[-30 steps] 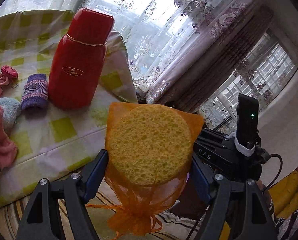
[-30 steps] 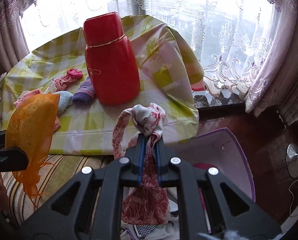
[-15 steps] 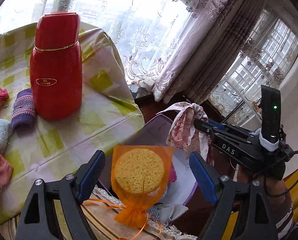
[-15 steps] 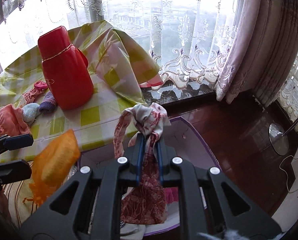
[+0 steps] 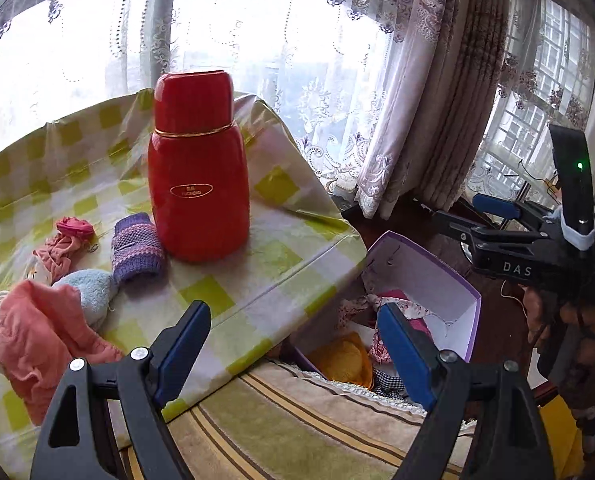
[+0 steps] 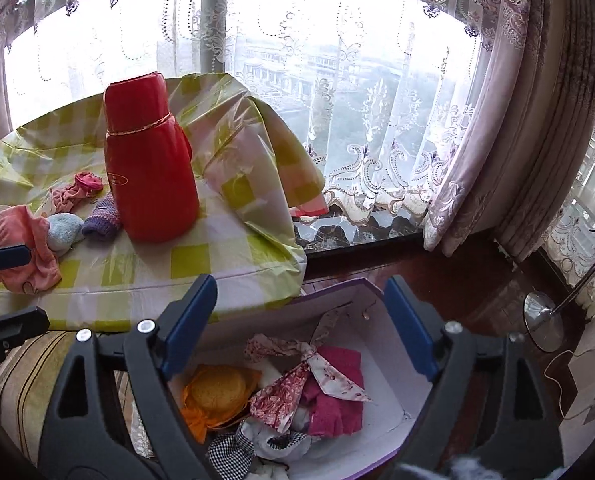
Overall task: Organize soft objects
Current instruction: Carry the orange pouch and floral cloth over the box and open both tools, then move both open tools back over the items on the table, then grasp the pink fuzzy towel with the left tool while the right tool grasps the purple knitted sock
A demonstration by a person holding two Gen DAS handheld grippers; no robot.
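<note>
Soft things still to be sorted lie on the counter (image 5: 257,280) left of the red flask (image 5: 197,196): a purple knitted piece (image 5: 137,248) touching the flask's foot, a pale blue ball of cloth (image 5: 91,292), a pink rag (image 5: 37,336) and a smaller pink twist (image 5: 71,236) behind. They sit up and to the left of the left tool (image 5: 293,344), which is clearly the nearer one; the right tool (image 6: 301,324) hangs over the purple box (image 6: 381,408) at the counter's edge. The knitted piece lies with its long axis running away from the camera, towards the flask. Both tools are released and hold nothing; the right one's jaws have just sprung apart, and the flowered cloth (image 6: 293,380) lies loose below them in the box, beside the orange sponge bag (image 6: 217,394) and a magenta towel (image 6: 333,392). For the next pick, I judge the flask the main obstacle, standing tight against the knitted piece; the pink rag nearest the counter's front edge looks easiest to reach.
</note>
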